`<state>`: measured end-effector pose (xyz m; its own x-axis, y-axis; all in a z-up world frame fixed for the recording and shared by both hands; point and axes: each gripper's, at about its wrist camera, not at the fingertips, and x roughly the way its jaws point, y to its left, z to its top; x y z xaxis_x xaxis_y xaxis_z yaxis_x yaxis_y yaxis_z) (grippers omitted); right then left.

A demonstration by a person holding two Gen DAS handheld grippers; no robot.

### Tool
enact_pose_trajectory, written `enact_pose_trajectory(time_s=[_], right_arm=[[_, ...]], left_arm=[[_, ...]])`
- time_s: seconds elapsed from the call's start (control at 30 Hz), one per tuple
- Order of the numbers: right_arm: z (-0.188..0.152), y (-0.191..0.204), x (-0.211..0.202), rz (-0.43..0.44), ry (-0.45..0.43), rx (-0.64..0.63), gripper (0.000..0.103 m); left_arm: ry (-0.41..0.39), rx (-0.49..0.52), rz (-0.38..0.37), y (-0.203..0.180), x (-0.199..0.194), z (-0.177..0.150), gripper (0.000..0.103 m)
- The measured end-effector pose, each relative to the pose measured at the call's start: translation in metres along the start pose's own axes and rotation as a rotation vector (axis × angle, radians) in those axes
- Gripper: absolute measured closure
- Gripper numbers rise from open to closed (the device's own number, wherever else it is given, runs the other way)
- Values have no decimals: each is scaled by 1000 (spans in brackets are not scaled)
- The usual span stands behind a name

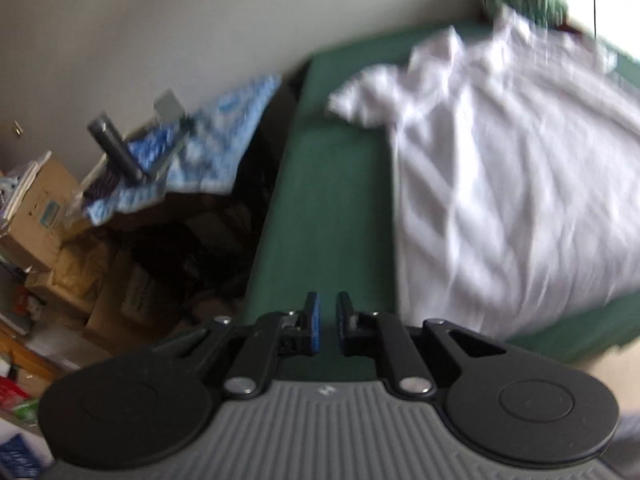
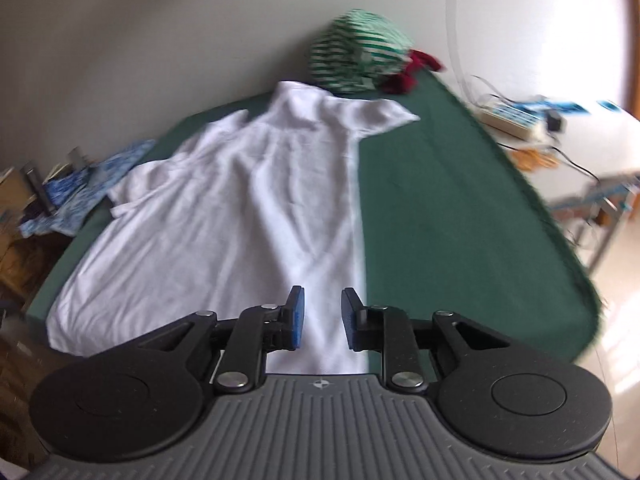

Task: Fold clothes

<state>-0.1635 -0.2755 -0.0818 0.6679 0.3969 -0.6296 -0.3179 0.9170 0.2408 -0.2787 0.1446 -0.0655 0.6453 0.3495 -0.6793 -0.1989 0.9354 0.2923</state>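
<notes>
A white short-sleeved shirt [image 2: 248, 200] lies spread flat on a dark green table [image 2: 460, 220], collar at the far end, hem toward me. It also shows in the left wrist view [image 1: 500, 184], to the right of my left gripper. My left gripper [image 1: 328, 312] hovers over bare green cloth [image 1: 328, 184] left of the shirt, jaws a narrow gap apart, holding nothing. My right gripper [image 2: 322, 308] is open and empty, above the shirt's near hem by its right edge.
A green-and-white striped garment [image 2: 356, 56] and a dark red cloth [image 2: 412, 72] are piled at the table's far end. A blue patterned cloth [image 1: 208, 136] drapes over boxes [image 1: 44, 208] left of the table. A power strip and cables [image 2: 516, 120] sit on the right.
</notes>
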Motion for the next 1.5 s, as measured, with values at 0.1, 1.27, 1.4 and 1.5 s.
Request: enact_pose_trajectory(time_s=[0.1,1.27,1.4,1.5], right_arm=[[-2,12,31,39,52,-2,81],[77,87,132,-160,97,141,68],[82,102,146,-163,105,140,68],[86,115,162,-166,131,90,68]], left_arm=[[-38,13,-80,-38,10,21,78],[-150,604,-235,-53,194,130,53],[-174,620,-304,-53,191,129,47],[-185,622,-305,-53,195,128,50]])
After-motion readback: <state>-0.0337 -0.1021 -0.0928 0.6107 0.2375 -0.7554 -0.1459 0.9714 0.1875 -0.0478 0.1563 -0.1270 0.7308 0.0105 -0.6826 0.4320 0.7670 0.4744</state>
